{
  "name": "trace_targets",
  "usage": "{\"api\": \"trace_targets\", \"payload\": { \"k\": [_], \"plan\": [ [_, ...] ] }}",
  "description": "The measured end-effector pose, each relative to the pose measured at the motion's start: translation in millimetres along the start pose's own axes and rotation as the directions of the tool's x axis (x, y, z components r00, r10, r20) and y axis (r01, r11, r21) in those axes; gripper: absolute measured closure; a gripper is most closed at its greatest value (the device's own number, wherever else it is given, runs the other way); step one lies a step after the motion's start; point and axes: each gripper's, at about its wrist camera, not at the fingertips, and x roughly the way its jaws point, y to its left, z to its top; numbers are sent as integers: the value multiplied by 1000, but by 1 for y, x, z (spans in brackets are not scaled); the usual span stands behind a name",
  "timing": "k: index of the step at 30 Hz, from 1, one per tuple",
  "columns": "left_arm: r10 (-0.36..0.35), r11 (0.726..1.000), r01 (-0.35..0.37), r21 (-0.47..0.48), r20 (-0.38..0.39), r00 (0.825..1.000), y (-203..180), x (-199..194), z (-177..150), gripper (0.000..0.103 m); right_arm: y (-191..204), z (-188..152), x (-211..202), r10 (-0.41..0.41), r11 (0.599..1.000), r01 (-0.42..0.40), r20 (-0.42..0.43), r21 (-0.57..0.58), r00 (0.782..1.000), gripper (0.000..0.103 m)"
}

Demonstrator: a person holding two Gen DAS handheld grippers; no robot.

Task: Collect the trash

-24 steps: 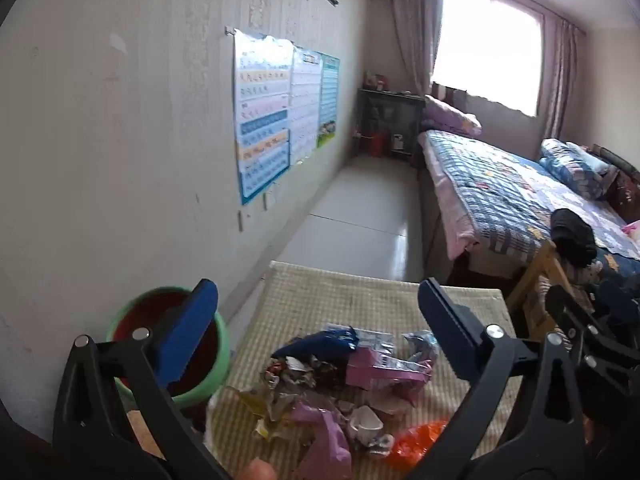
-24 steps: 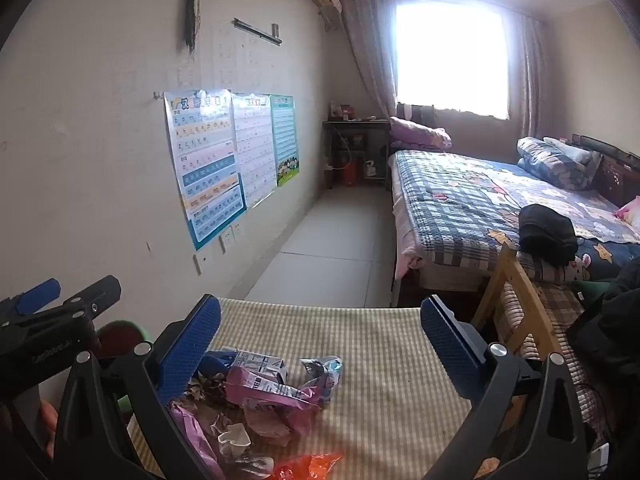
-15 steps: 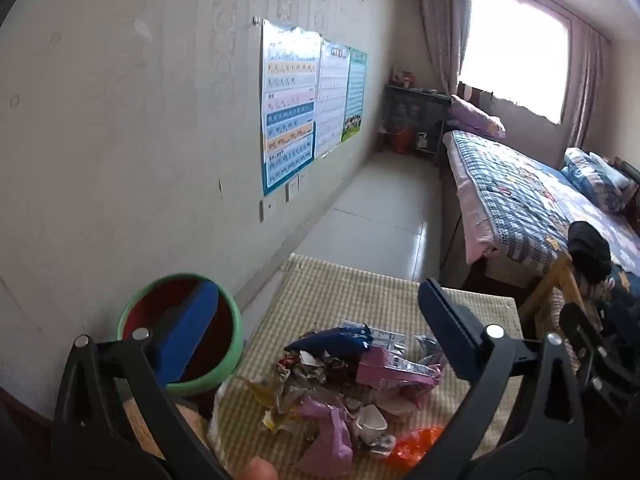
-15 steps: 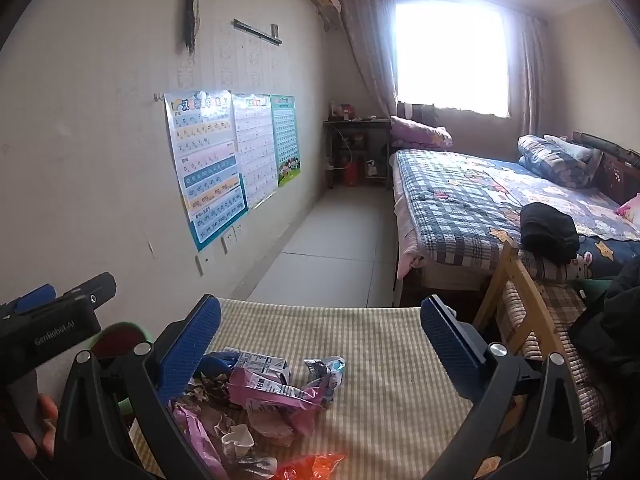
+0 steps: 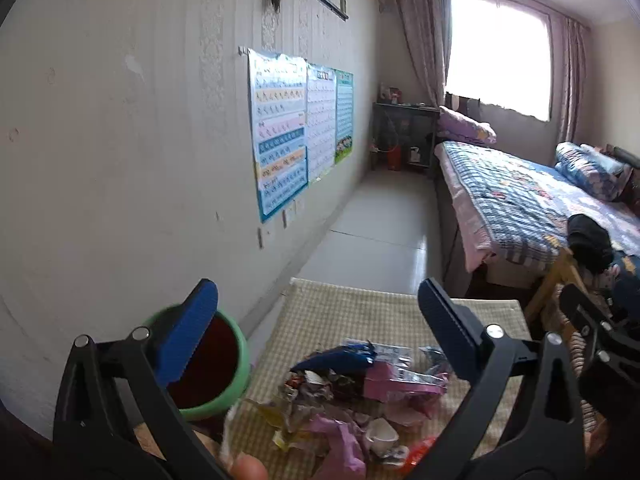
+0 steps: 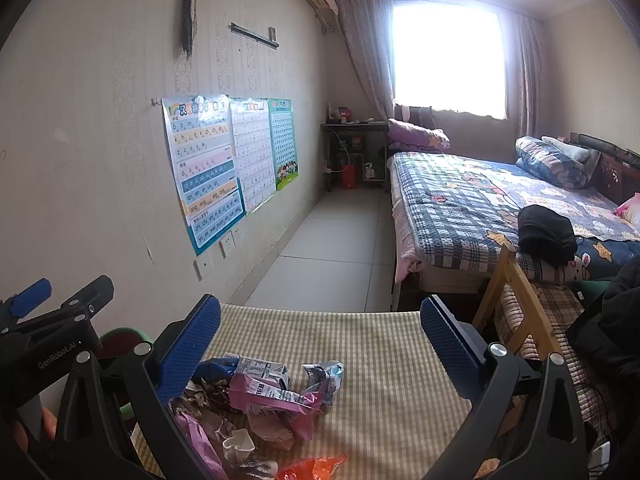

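Note:
A heap of trash lies on the checked table cloth: pink, blue, silver and orange wrappers and a crushed white cup. It also shows in the right wrist view. A green bin with a dark red inside stands left of the table. My left gripper is open and empty above the near left of the heap. My right gripper is open and empty above the heap's right side. The left gripper's body shows at the left of the right wrist view.
The wall with posters runs along the left. A bed with a checked quilt fills the right. A wooden chair stands by the table's right edge. Tiled floor lies beyond the table.
My left gripper has swung left and drawn back, so the green bin and wall show more. The right gripper has hardly moved. Both stay open.

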Motion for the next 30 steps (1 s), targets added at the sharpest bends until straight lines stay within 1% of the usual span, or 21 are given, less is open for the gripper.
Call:
{"api": "trace_targets", "payload": {
  "k": [8,30],
  "plan": [
    [6,999,-7,-35,-23,1000,9,4,-2,5,1,3,-1,-3,1000,3,0,-6,1000,7],
    [19,999,-20,-42,-41,999,10,6,0,5,2,4,-1,-13,1000,13,-7,-2,1000,7]
  ]
}}
